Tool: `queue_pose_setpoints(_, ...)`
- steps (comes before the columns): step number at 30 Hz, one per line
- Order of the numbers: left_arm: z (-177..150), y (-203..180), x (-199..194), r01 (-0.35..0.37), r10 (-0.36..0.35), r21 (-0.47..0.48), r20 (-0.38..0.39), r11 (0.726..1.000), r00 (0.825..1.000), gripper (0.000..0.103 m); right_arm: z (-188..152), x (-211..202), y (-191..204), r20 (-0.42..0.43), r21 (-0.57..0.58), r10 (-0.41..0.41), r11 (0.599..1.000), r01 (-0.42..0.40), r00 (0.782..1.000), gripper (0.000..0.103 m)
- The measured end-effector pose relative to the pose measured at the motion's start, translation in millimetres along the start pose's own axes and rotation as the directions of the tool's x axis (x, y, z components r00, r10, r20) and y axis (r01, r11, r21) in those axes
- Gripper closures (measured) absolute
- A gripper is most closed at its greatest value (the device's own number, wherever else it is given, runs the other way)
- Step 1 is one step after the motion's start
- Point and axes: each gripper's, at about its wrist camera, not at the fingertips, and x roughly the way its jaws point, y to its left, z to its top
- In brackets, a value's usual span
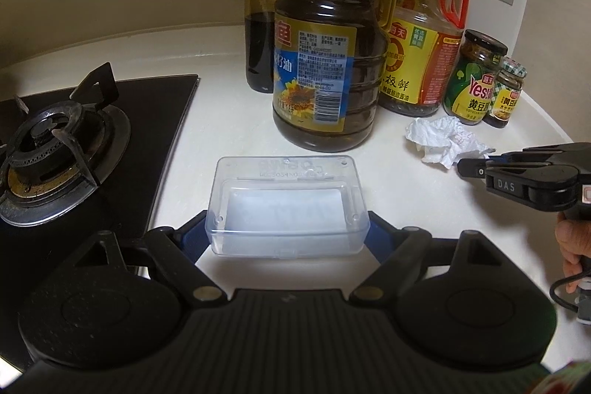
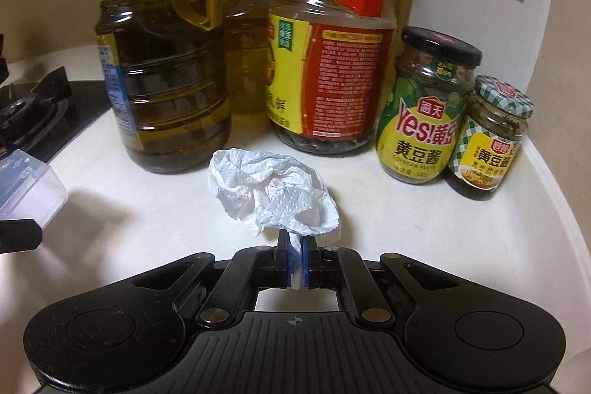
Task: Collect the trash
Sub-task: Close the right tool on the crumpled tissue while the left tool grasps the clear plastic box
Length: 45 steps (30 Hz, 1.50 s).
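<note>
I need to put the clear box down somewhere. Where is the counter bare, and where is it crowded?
Bare: the white counter between the stove and the oil bottle, and in front of the crumpled paper towel. Crowded: the back right corner, with bottles and sauce jars packed together.

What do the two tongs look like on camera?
Both tongs are matte black with a ribbed centre plate, two round side discs, silver pivot pins and blue pads. The left tongs and right tongs match. From the side, the right one bears "DAS" in white, with a black cable looping below the hand.
</note>
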Motion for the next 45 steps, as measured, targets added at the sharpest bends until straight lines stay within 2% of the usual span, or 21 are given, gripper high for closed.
queue_pose_setpoints(2, -0.8, 1.7, -1.3, -0.004, 0.004, -0.008, 0.000, 1.000, 1.000, 0.019, 0.0, -3.6, 2.7, 0.006, -0.016, 0.010, 1.000, -0.010, 1.000, 0.096)
queue_pose_setpoints(3, -1.0, 2.9, -1.7, -0.004, 0.004, -0.012, -0.001, 1.000, 1.000, 0.019, 0.1, -5.1, 4.0, 0.005, -0.026, 0.013, 1.000, -0.013, 1.000, 0.088)
queue_pose_setpoints(4, -1.0, 4.0, -2.3, -0.006, 0.006, -0.016, -0.001, 1.000, 1.000, 0.019, -0.1, -6.9, 5.2, 0.007, -0.031, 0.013, 0.999, -0.013, 1.000, 0.068)
queue_pose_setpoints(5, -1.1, 5.0, -2.9, -0.007, 0.007, -0.018, -0.001, 1.000, 1.000, 0.019, -0.4, -9.1, 5.7, 0.015, -0.034, 0.008, 0.999, -0.008, 1.000, 0.053)
queue_pose_setpoints(6, -1.2, 5.8, -3.5, -0.010, 0.010, -0.020, 0.000, 1.000, 1.000, 0.019, -0.9, -11.8, 5.8, 0.028, -0.031, 0.004, 1.000, -0.003, 1.000, 0.033)
queue_pose_setpoints(7, -1.3, 6.9, -3.8, -0.011, 0.011, -0.023, 0.001, 1.000, 1.000, 0.019, -1.3, -14.3, 5.4, 0.045, -0.026, 0.003, 1.000, -0.002, 0.999, 0.030)
queue_pose_setpoints(15, -0.7, 12.2, -4.9, -0.023, 0.023, -0.039, 0.001, 0.999, 1.000, 0.019, 8.5, -4.0, 12.0, 0.065, -0.054, 0.035, 0.998, -0.032, 0.997, 0.030)
queue_pose_setpoints(17, -1.1, 12.3, -5.6, -0.025, 0.025, -0.038, 0.001, 0.999, 1.000, 0.019, 11.0, 3.6, 15.0, 0.047, -0.061, 0.043, 0.997, -0.040, 0.998, 0.034)
queue_pose_setpoints(19, -1.7, 12.8, -6.4, -0.025, 0.025, -0.040, 0.000, 0.999, 1.000, 0.019, 12.5, 9.1, 16.4, 0.032, -0.057, 0.052, 0.997, -0.051, 0.998, 0.072)
queue_pose_setpoints(22, -3.8, 13.6, -8.3, -0.025, 0.025, -0.044, -0.001, 0.999, 1.000, 0.019, 12.3, 11.3, 18.4, 0.015, -0.051, 0.039, 0.998, -0.038, 0.999, 0.087)
queue_pose_setpoints(29, -8.7, 13.7, -16.8, -0.021, 0.022, -0.047, 0.002, 0.999, 1.000, 0.019, 7.2, -8.9, 22.9, 0.020, -0.038, 0.038, 0.999, -0.037, 0.999, 0.091)
queue_pose_setpoints(37, -20.8, 13.6, -39.2, -0.026, 0.027, -0.048, 0.008, 0.998, 1.000, 0.019, 1.2, -50.5, 42.1, 0.034, -0.030, 0.084, 0.996, -0.083, 0.996, 0.091)
queue_pose_setpoints(45, -38.5, 7.2, -73.3, -0.048, 0.049, -0.048, 0.011, 0.998, 0.999, 0.019, -22.2, -91.8, 59.4, 0.031, -0.019, 0.127, 0.992, -0.127, 0.991, 0.091)
